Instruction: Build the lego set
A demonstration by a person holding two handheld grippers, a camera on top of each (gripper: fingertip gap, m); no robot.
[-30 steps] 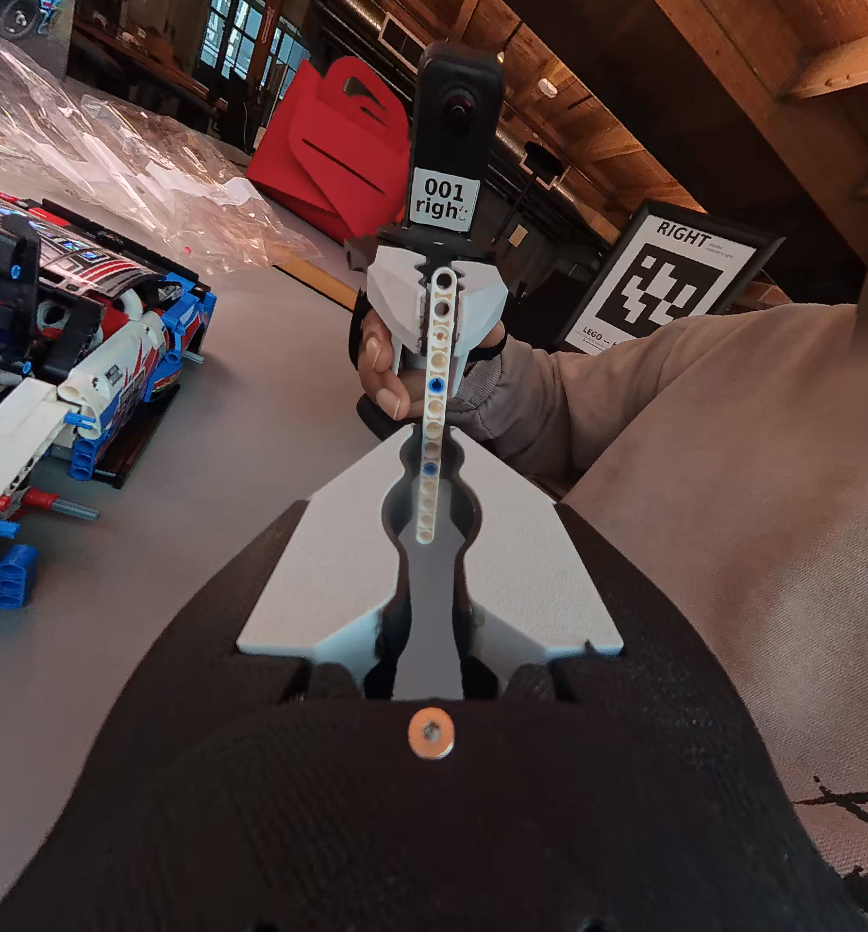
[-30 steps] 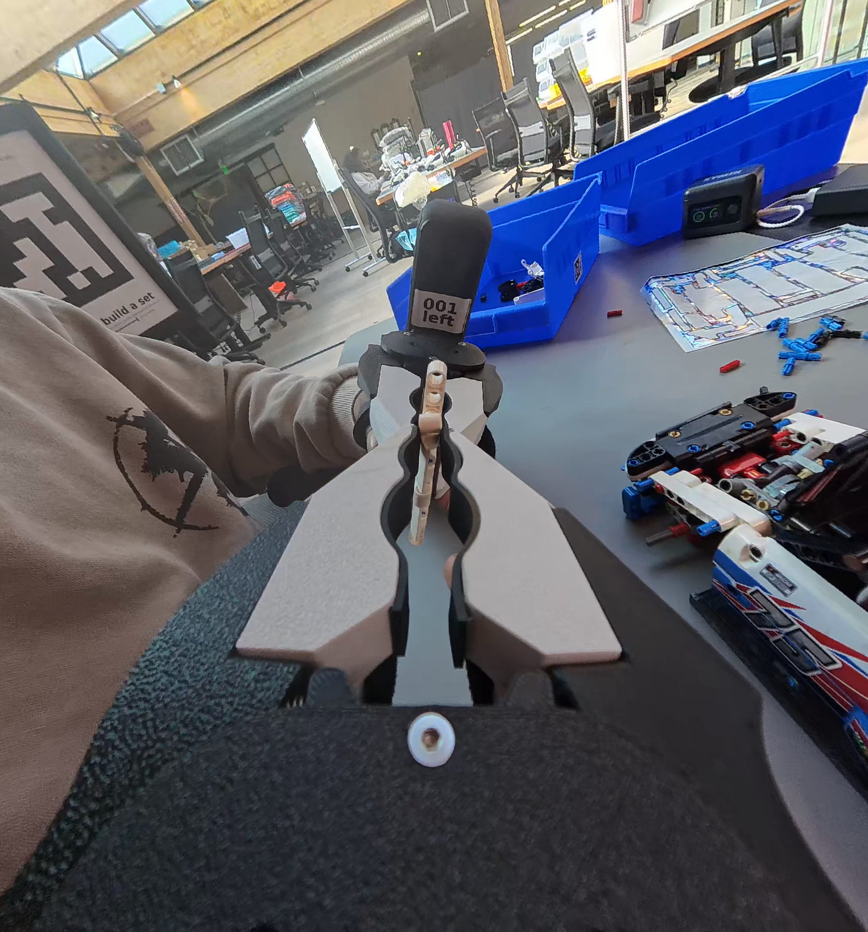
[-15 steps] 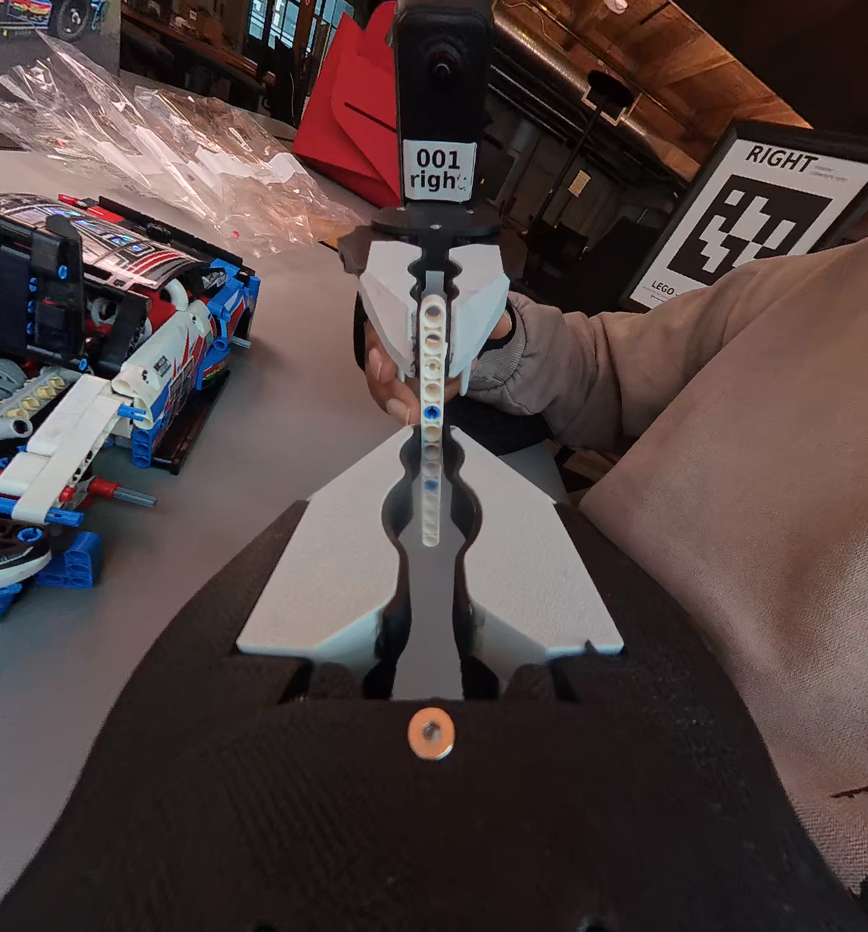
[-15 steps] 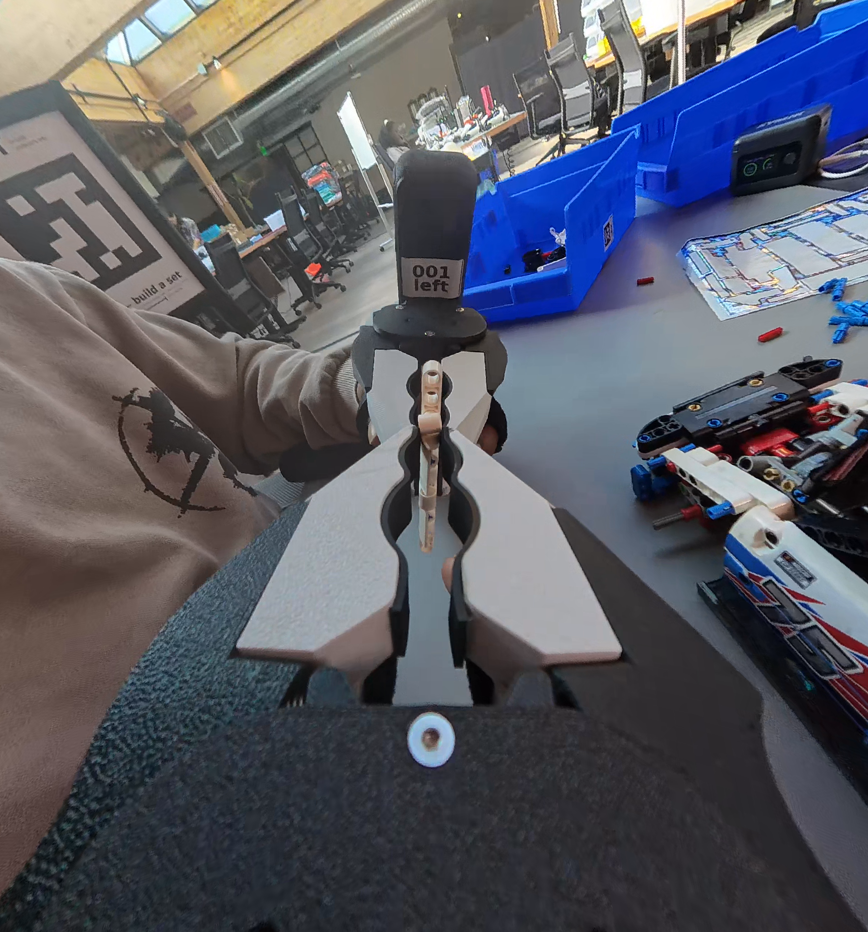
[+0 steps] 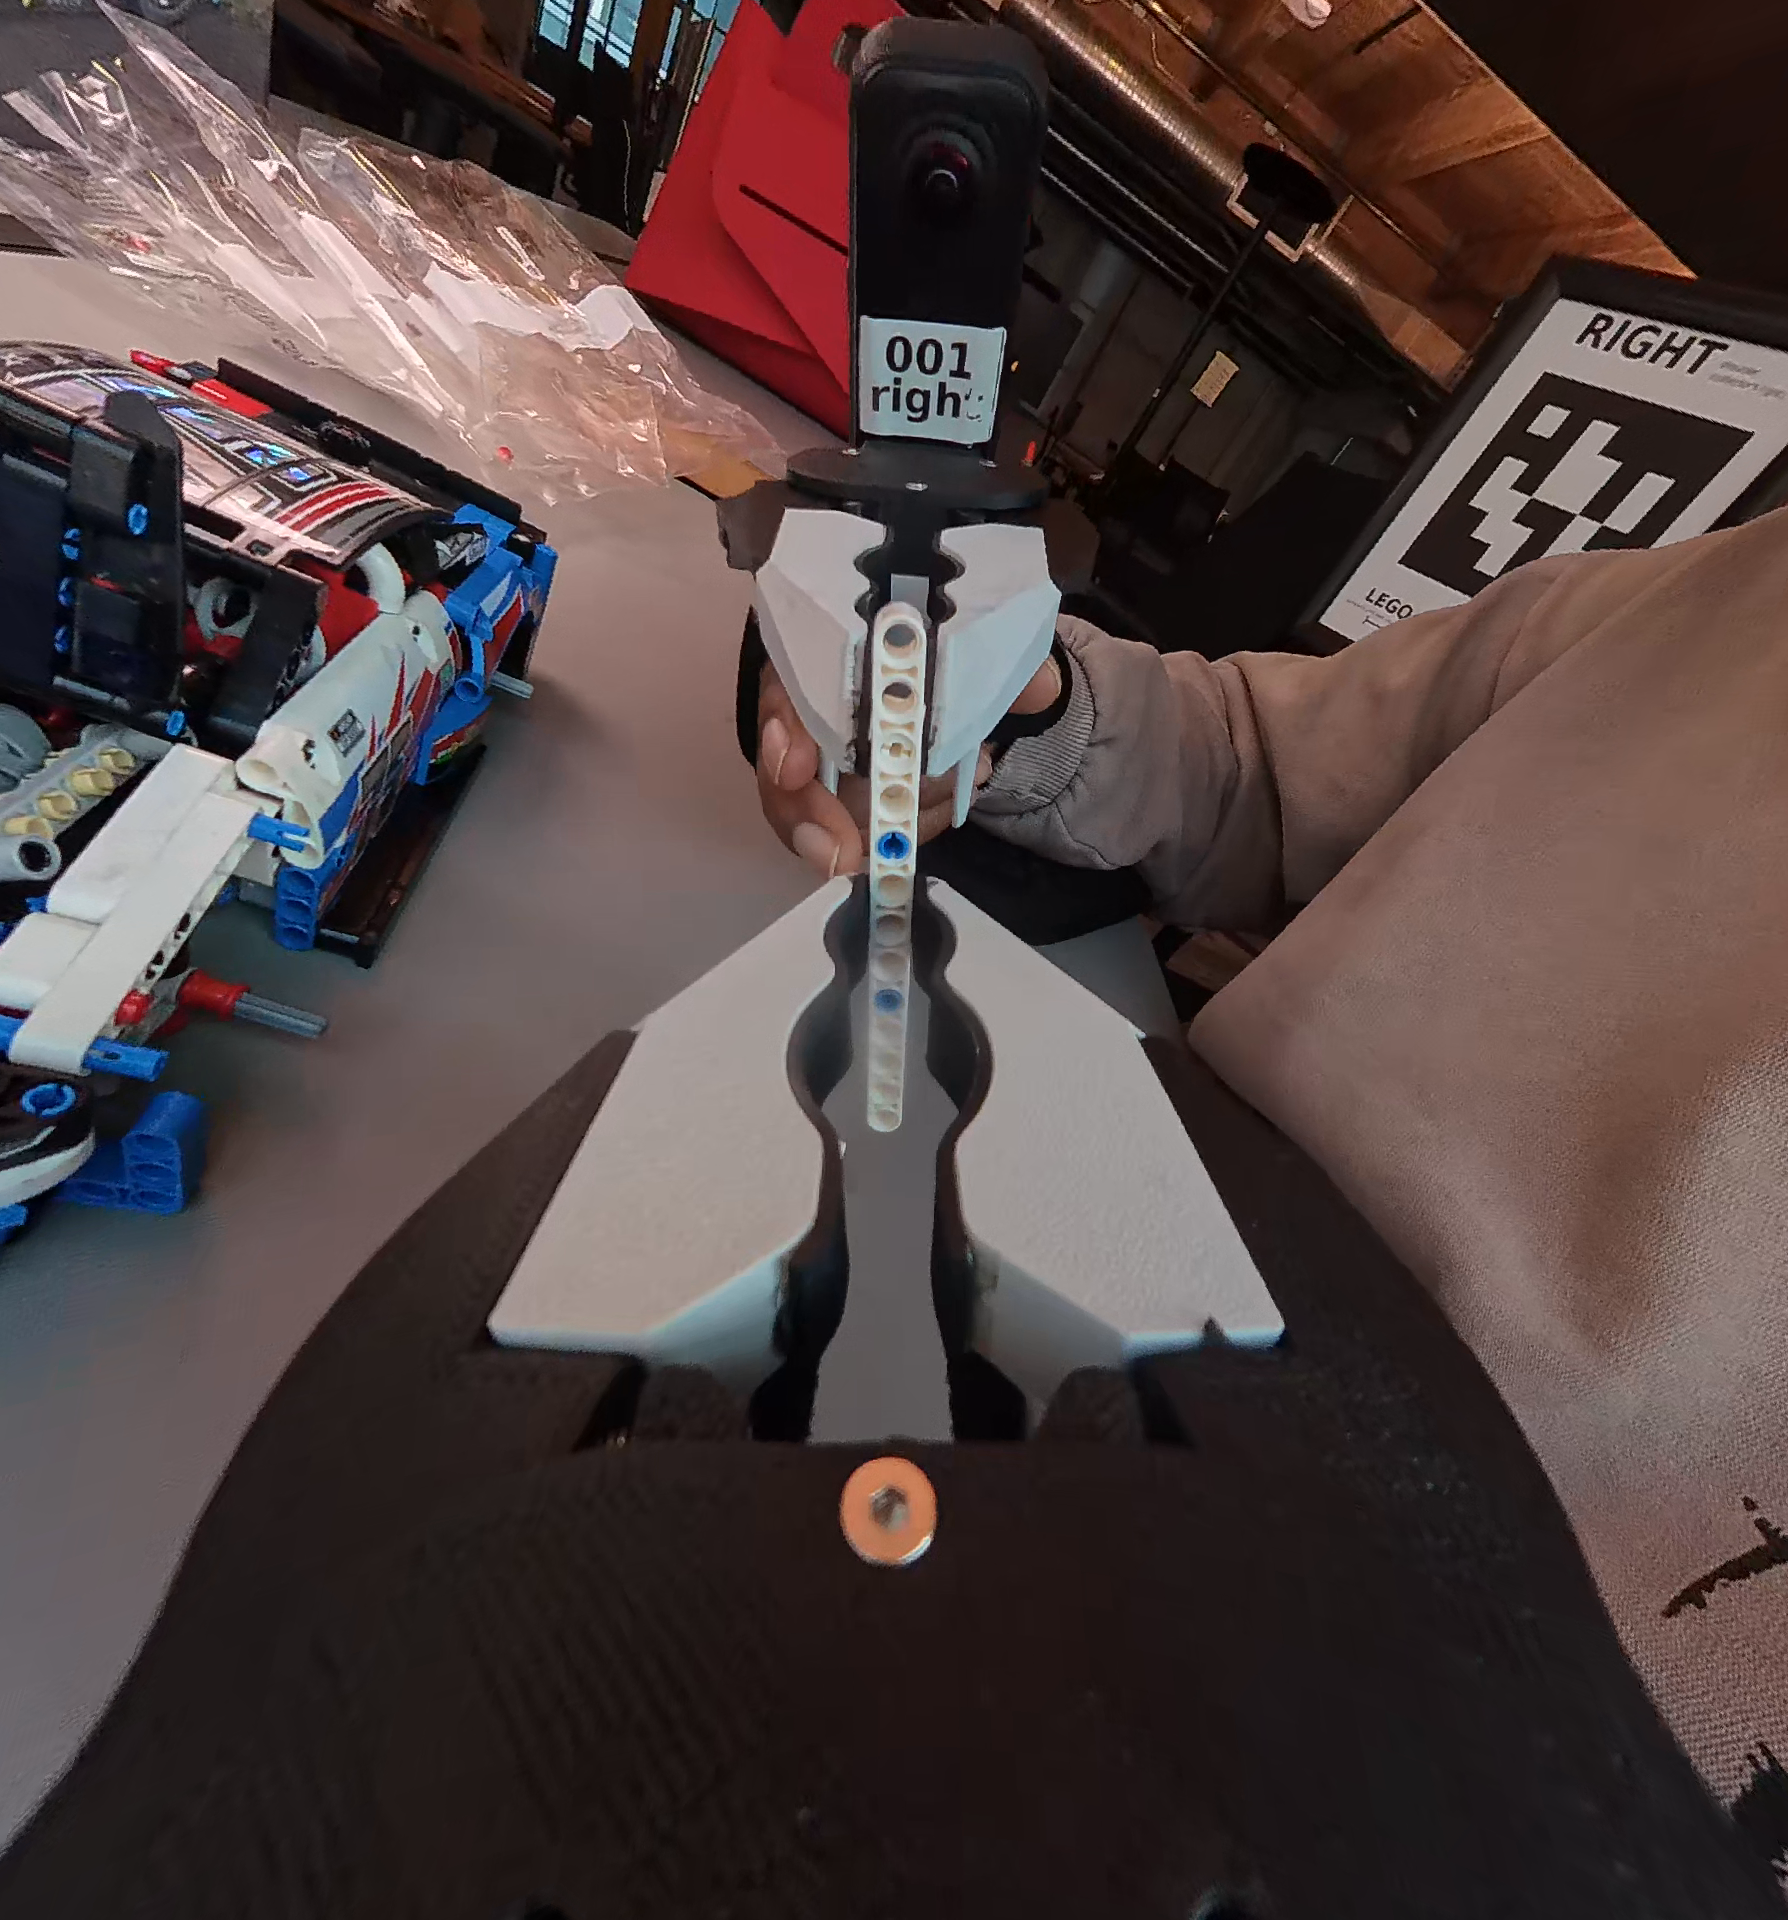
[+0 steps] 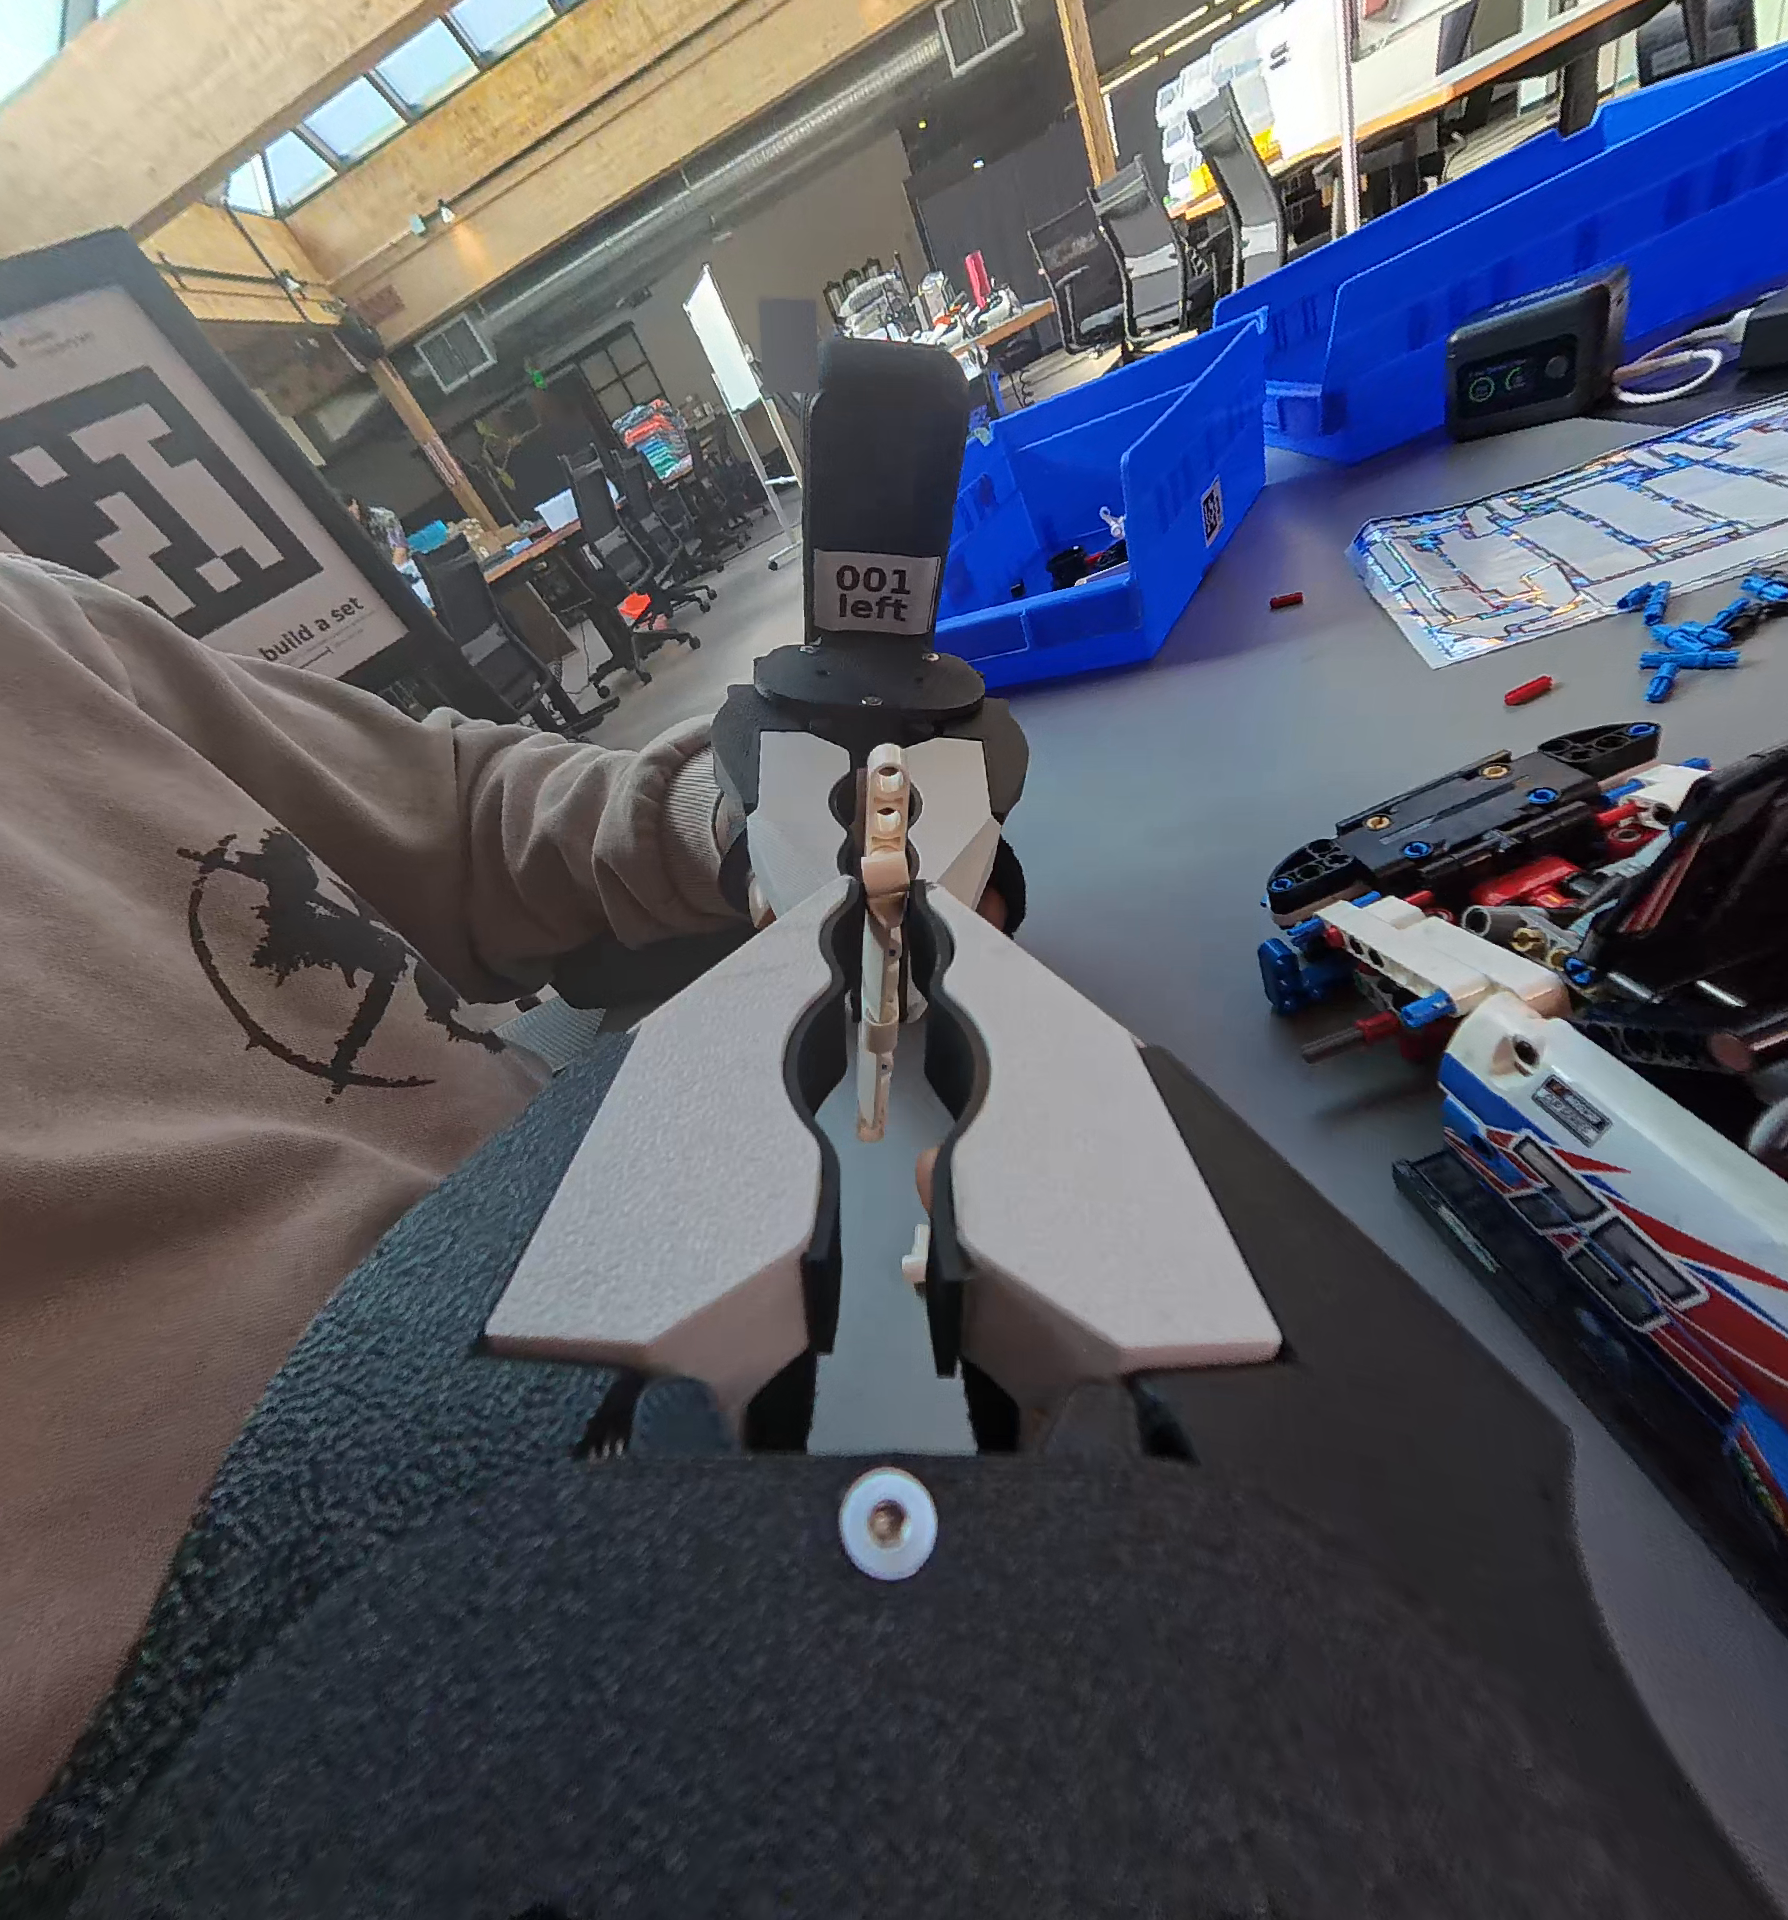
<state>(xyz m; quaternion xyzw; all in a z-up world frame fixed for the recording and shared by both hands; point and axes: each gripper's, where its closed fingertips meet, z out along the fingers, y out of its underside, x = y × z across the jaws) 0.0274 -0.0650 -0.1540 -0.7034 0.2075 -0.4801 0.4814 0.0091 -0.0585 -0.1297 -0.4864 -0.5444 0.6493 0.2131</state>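
— While the left wrist view looks along the left gripper [image 5: 888, 914], what does it hold?

— Its fingers [image 5: 724, 1122] are clamped on the near end of a long white beam [image 5: 892, 790] with blue pins in two holes. The right gripper [image 5: 900, 665] faces it, pinching the far end. Both hold it in the air above the grey tabletop [image 5: 578, 894]. The partly built lego car [image 5: 194, 707] sits well to the left, with clear plastic bags [image 5: 350, 260] behind it.

— And from the right wrist view?

— Edge-on now, the beam [image 6: 885, 935] runs between the right gripper [image 6: 885, 925], pressed together on it, and the left gripper [image 6: 885, 821] opposite. The car [image 6: 1596, 1039] lies to the right on the tabletop [image 6: 1160, 810]; blue bins [image 6: 1129, 530], a sticker sheet [image 6: 1596, 520] and loose blue pins [image 6: 1690, 644] lie beyond.
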